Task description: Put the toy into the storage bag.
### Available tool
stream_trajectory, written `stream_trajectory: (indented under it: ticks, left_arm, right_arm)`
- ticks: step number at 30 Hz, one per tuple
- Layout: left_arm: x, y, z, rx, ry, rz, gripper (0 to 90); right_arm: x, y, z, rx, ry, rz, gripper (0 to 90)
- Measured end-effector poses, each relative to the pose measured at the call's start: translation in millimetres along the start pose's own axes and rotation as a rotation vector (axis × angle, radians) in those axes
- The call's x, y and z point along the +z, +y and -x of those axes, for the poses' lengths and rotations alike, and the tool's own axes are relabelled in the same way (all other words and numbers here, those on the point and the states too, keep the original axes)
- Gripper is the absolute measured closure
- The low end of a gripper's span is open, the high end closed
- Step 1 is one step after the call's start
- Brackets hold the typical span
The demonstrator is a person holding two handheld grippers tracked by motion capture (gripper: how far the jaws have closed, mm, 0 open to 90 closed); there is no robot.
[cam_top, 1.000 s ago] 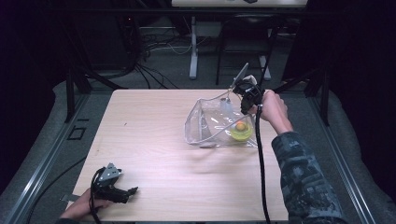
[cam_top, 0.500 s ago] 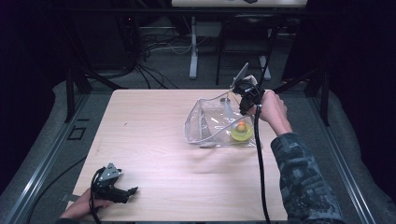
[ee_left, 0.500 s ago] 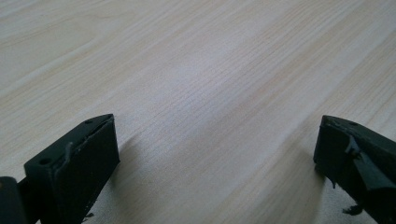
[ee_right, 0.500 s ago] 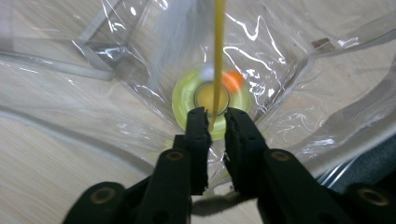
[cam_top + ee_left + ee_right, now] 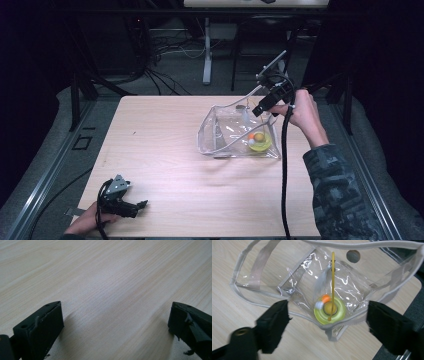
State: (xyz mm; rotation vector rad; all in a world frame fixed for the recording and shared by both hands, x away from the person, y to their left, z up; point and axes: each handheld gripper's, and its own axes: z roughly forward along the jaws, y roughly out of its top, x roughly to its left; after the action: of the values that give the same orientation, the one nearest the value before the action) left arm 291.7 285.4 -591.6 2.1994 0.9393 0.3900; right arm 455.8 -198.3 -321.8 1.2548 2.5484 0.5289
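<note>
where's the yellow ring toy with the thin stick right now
The yellow ring toy sits at the bottom of the clear plastic bag on the right side of the wooden table, just below the open right gripper in the high view.

Right claw (raised) jaws apart

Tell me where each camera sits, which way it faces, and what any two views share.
High view: above the person's side, looking forward and down on the wooden table; both forearms, left gripper and right gripper show.
Left gripper view: low over bare tabletop, along its own open jaws.
Right gripper view: above the clear bag, looking down into it between its own jaws, which have just been opening, nothing between them.
Shared: high view and right gripper view both show the bag and the yellow ring toy inside.
</note>
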Motion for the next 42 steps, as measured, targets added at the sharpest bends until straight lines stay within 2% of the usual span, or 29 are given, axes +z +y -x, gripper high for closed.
stream_trajectory:
  ticks: [7, 12, 16, 21, 27, 35, 36, 40, 42]
  left_arm:
    - [0.0, 0.0, 0.0, 0.0, 0.0, 0.0, 0.0]
    - [0.3, -0.2, 0.1, -0.001, 0.001, 0.004, 0.0]
    - [0.3, -0.1, 0.1, -0.001, 0.001, 0.004, 0.0]
    - [0.6, -0.3, 0.2, -0.002, 0.003, 0.007, 0.0]
    - [0.6, -0.3, 0.4, -0.003, 0.004, 0.008, 0.0]
    - [0.7, -0.4, 0.5, -0.006, 0.003, 0.008, 0.0]
    - [0.7, -0.3, 0.4, -0.004, 0.004, 0.008, 0.0]
    - [0.7, -0.3, 0.5, -0.005, 0.004, 0.008, 0.0]
    - [0.7, -0.3, 0.4, -0.004, 0.004, 0.008, 0.0]
  right_arm:
    - [-12.6, -16.9, -3.7, -0.013, -0.002, 0.039, 8.8]
    - [-17.7, -31.3, -7.8, -0.026, -0.004, 0.062, 0.7]
    - [-18.2, -46.2, -9.9, -0.042, -0.017, 0.066, 0.0]
    - [-14.7, -64.0, -7.5, -0.028, -0.033, 0.072, 0.0]
    - [-1.4, -81.7, -4.0, -0.008, -0.028, 0.086, 0.1]
    - [32.7, -100.1, -1.2, 0.008, 0.009, 0.025, 0.0]
    - [39.9, -104.0, -0.6, 0.018, 0.011, 0.022, 0.0]
    - [49.4, -110.1, 2.5, 0.023, 0.012, 0.019, 0.0]
    - [56.5, -114.5, 5.4, 0.035, 0.028, 0.027, 0.0]
